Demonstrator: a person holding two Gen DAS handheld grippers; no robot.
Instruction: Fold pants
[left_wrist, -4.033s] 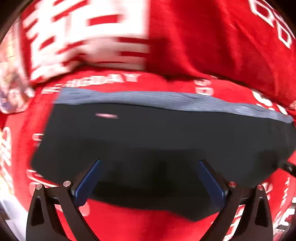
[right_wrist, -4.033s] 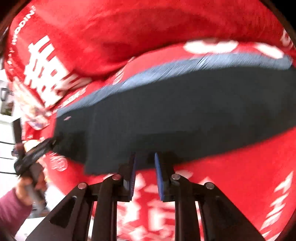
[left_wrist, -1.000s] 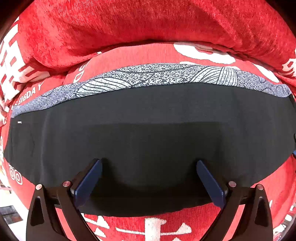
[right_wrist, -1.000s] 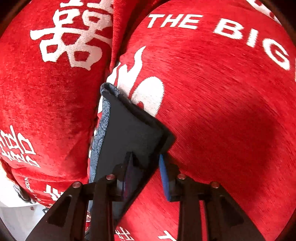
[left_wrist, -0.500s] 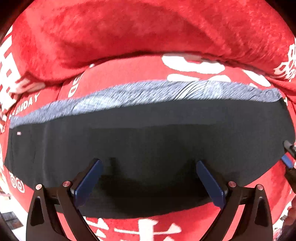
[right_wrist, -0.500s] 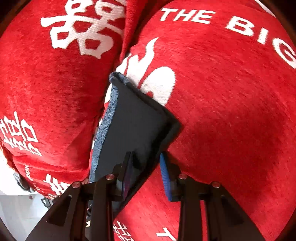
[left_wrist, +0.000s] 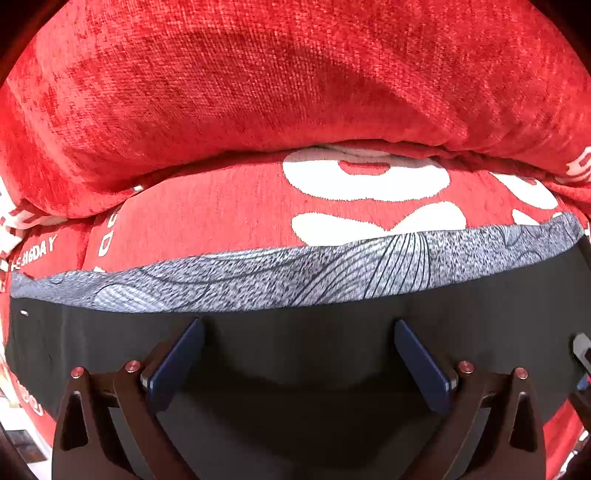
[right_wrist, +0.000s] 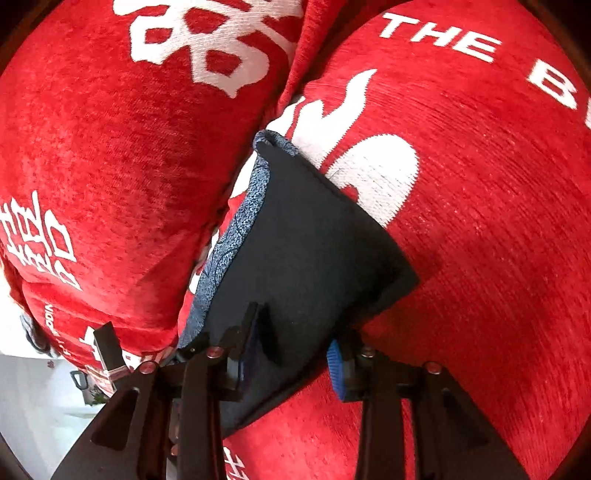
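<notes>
Pants (left_wrist: 332, 339): smooth black knit, grey-patterned edge.

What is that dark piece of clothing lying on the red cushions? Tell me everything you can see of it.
The pants are black, soft-looking cloth with a band of grey fabric printed with fine dark lines along the far edge. They lie folded into a long flat strip on a red seat cushion with white lettering, below a red back cushion. One end lies between the right gripper's fingers, whose jaws are opening. The left gripper hangs open over the middle.
</notes>
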